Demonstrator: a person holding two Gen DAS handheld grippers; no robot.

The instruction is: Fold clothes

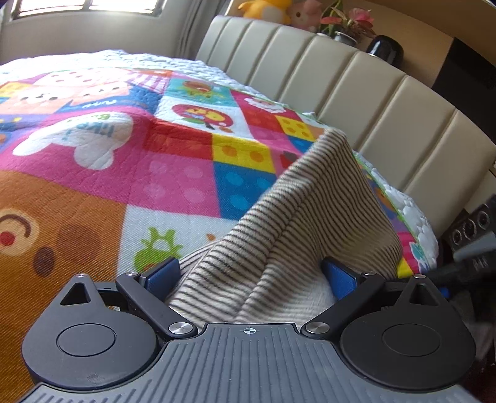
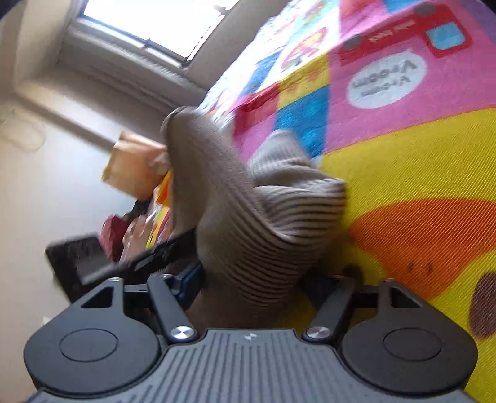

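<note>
The striped garment (image 1: 288, 217), cream with thin dark lines, is lifted off the bed and bunched up between the two tools, rising in a peak over the bright patchwork quilt (image 1: 124, 173) that covers the mattress. At the left gripper (image 1: 254, 276) the cloth fills the whole space between the blue pads (image 1: 164, 274), which stand fairly wide yet press into the fabric on both sides, so its jaws look clamped on a thick fold of it. The right gripper (image 2: 251, 279) is turned on its side, the quilt (image 2: 418, 161) running up the right of its view, and the garment (image 2: 235, 214) streams out from between its fingers in a twisted, blurred roll; one blue pad (image 2: 189, 279) shows against the cloth, the other is in shadow, and the jaws appear closed on the fabric. Behind the bed stands a padded beige headboard (image 1: 356, 90) with plush toys (image 1: 269, 11) and a potted plant (image 1: 347, 24) on the ledge above it. A window (image 2: 148, 21) lets in strong light.
</note>
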